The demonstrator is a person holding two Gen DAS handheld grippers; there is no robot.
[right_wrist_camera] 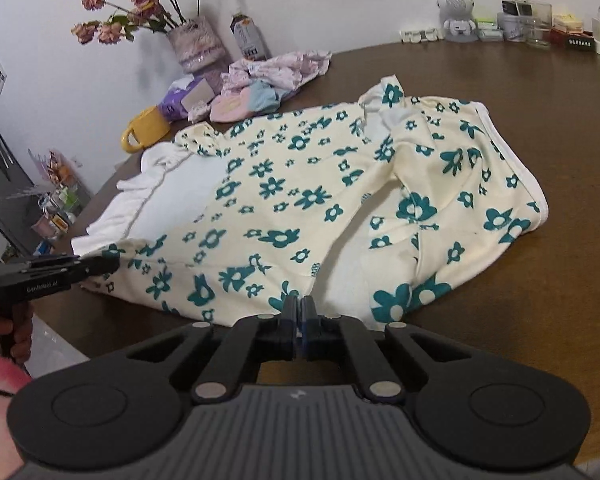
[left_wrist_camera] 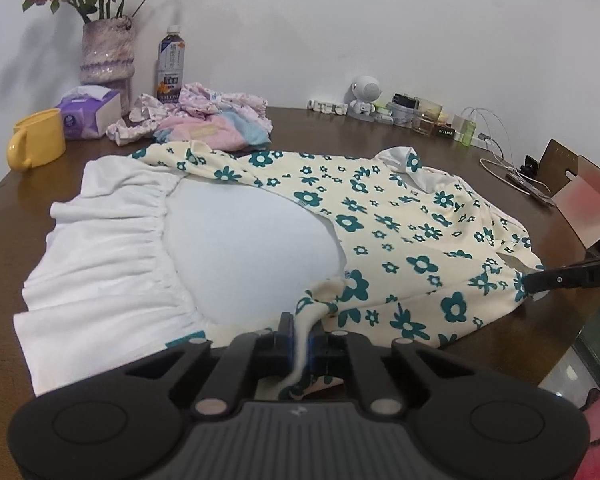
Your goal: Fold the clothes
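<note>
A cream dress with teal flowers (left_wrist_camera: 400, 216) and a white ruffled skirt part (left_wrist_camera: 108, 240) lies spread on the brown table (left_wrist_camera: 340, 132). My left gripper (left_wrist_camera: 300, 344) is shut on the dress's near edge, with cloth pinched between its blue pads. From the right, my right gripper (left_wrist_camera: 534, 282) clamps the dress's other near edge. In the right wrist view the floral dress (right_wrist_camera: 300, 200) stretches away from my right gripper (right_wrist_camera: 299, 312), which is shut on its hem. At the left of that view, the left gripper (right_wrist_camera: 100, 266) holds the far corner.
At the back left stand a yellow mug (left_wrist_camera: 36, 144), a tissue box (left_wrist_camera: 90, 110), a vase of flowers (left_wrist_camera: 106, 50) and a bottle (left_wrist_camera: 171, 64). A pile of pink clothes (left_wrist_camera: 204, 120) lies behind the dress. Small items (left_wrist_camera: 412, 114) line the wall. A cardboard stand (left_wrist_camera: 580, 192) sits right.
</note>
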